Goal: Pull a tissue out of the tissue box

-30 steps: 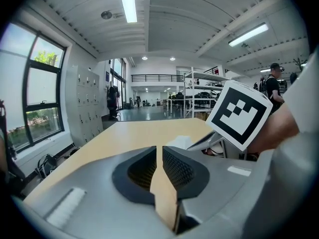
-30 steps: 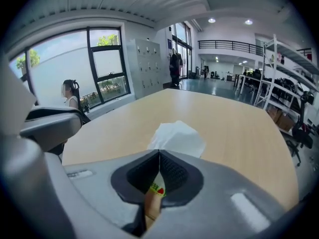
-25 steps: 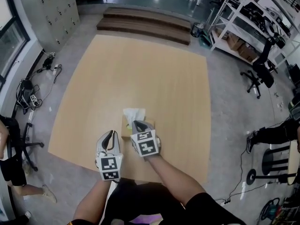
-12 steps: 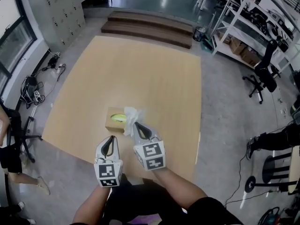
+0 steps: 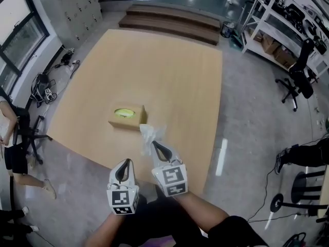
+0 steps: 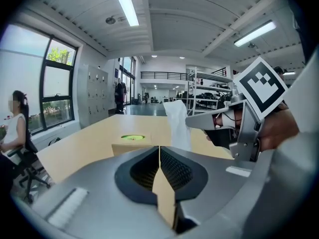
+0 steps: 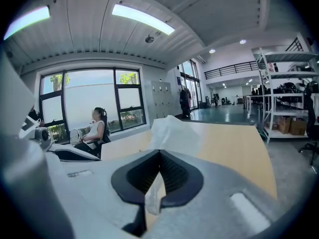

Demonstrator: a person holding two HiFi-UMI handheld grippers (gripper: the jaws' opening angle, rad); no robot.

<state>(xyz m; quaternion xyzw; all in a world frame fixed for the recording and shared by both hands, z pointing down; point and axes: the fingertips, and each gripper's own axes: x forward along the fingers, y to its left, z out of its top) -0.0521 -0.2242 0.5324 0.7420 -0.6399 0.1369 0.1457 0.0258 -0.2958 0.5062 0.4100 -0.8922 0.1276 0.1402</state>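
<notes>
A tan tissue box [image 5: 127,117] with a green oval opening lies on the wooden table [image 5: 180,81]; the left gripper view shows the tissue box [image 6: 133,144] ahead. My right gripper [image 5: 154,144] is shut on a white tissue [image 5: 150,133] that is clear of the box and hangs over the table's near edge. The tissue [image 7: 172,132] sticks out beyond my right gripper [image 7: 158,156] and trails down between the jaws. My left gripper [image 5: 126,163] is shut and holds nothing, off the table's near edge, left of the right one. In its own view the left gripper [image 6: 159,151] has its jaws together.
A person [image 5: 11,153] sits on a chair at the left beside the table. Cables [image 5: 43,89] lie on the floor at left. Steps [image 5: 169,22] lie beyond the table's far end. Shelving [image 5: 288,14] and an office chair [image 5: 298,81] stand at the right.
Both grippers drew back from the box towards the table's near edge. The tissue came out of the box with the right gripper and now hangs free of it.
</notes>
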